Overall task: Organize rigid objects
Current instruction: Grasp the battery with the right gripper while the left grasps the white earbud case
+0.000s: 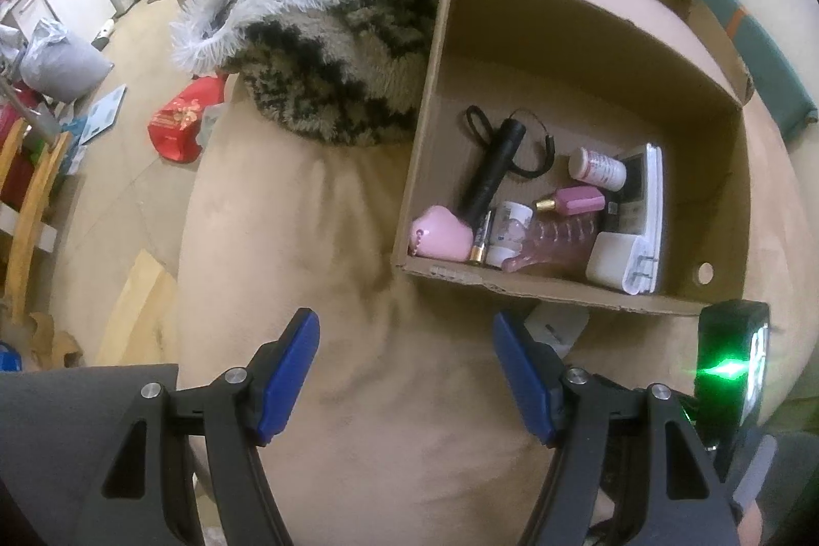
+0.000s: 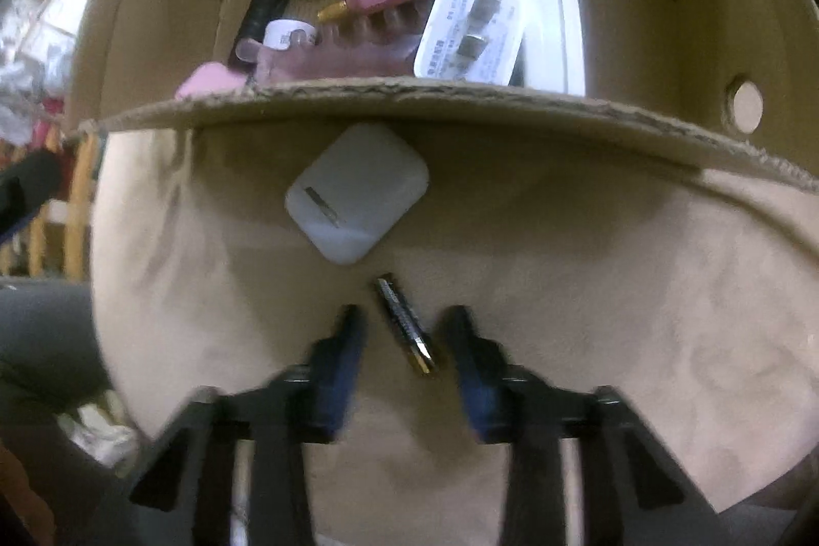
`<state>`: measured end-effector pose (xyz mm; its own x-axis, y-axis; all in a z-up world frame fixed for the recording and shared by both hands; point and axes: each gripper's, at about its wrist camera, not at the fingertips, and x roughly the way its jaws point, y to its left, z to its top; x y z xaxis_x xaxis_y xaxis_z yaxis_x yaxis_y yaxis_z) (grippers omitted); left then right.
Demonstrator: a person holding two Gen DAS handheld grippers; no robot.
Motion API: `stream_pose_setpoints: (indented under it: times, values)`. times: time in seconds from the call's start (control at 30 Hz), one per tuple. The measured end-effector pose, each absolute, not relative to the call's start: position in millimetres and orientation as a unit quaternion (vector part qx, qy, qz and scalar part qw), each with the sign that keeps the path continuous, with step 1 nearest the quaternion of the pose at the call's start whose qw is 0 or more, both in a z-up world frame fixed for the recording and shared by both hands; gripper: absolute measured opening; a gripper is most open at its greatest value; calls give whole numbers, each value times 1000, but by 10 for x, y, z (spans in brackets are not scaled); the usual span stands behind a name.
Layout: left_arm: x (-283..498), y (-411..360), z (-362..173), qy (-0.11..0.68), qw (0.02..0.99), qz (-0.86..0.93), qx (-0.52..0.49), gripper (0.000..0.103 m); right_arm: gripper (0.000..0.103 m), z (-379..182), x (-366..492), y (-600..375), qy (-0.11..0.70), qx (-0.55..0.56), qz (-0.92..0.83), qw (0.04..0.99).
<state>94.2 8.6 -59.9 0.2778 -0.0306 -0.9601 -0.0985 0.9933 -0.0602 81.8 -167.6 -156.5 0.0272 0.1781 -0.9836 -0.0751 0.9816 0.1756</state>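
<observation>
My left tongs gape wide, empty, short of the cardboard box. Just ahead of my right tongs, part-open and holding nothing, the white case looks light and slick. The battery between them, rigid, points slantwise boxward; I'd pinch it mid-length.

One cardboard box fills the upper right of the left view. Inside it lie one black flashlight, one white pill bottle, one pink perfume bottle, one pink heart-shaped case, one clear pink bottle, one white charger, one remote control and one battery. Low in the right view, outside the box, are one white earbud case and a second battery.
</observation>
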Motion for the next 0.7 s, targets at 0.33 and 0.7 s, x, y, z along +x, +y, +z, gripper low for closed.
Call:
stream_pose_setpoints:
  times: [0.33, 0.7]
  values:
    - [935, -669, -936, 629, 771, -85, 54, 68, 11, -1511, 629, -2253, 682, 84, 45, 725]
    - [1174, -1063, -1385, 653, 747, -92, 87, 67, 11, -1588, 661, -2420, 690, 108, 24, 715]
